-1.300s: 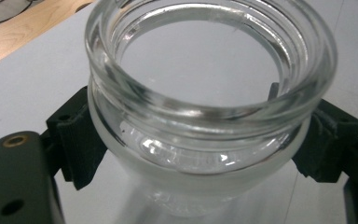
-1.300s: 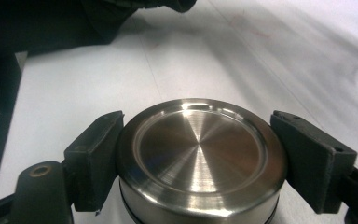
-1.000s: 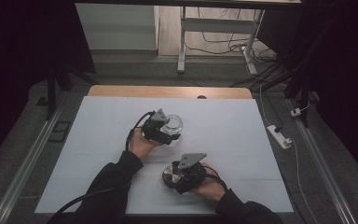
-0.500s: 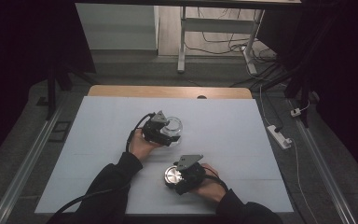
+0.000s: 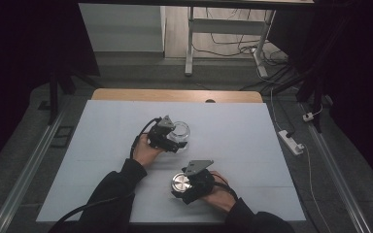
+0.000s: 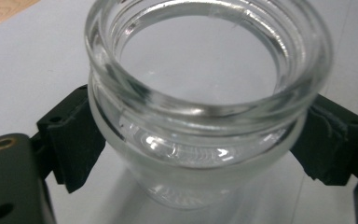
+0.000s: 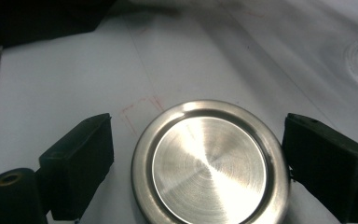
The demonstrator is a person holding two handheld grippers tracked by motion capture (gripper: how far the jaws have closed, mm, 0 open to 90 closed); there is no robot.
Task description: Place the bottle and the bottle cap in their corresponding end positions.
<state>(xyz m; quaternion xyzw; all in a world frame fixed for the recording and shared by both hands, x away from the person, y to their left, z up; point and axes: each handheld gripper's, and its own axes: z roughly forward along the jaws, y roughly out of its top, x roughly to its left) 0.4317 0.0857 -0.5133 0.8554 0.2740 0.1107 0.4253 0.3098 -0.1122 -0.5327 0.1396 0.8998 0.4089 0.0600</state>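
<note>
white table sheet [image 5: 102, 160] lay under all items. glass jar [image 5: 180, 132], lidless, stood near sheet centre; left gripper [image 5: 175, 141] jaws clamped its sides. metal lid [image 5: 179, 182] lay flat nearer the person than the jar; right gripper [image 5: 180, 187] jaws spread, straddling the lid, left gap visible.

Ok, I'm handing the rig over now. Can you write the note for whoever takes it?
Left gripper: jaws on both sides of the glass jar, which stands upright and open, lid off.
Right gripper: open, jaws straddling the metal lid, a gap at the left jaw; the lid lies flat on the table, nearer the person than the jar.
Done: jar secured.
Left, probably: close on the lid, lift it, put it on the jar.
</note>
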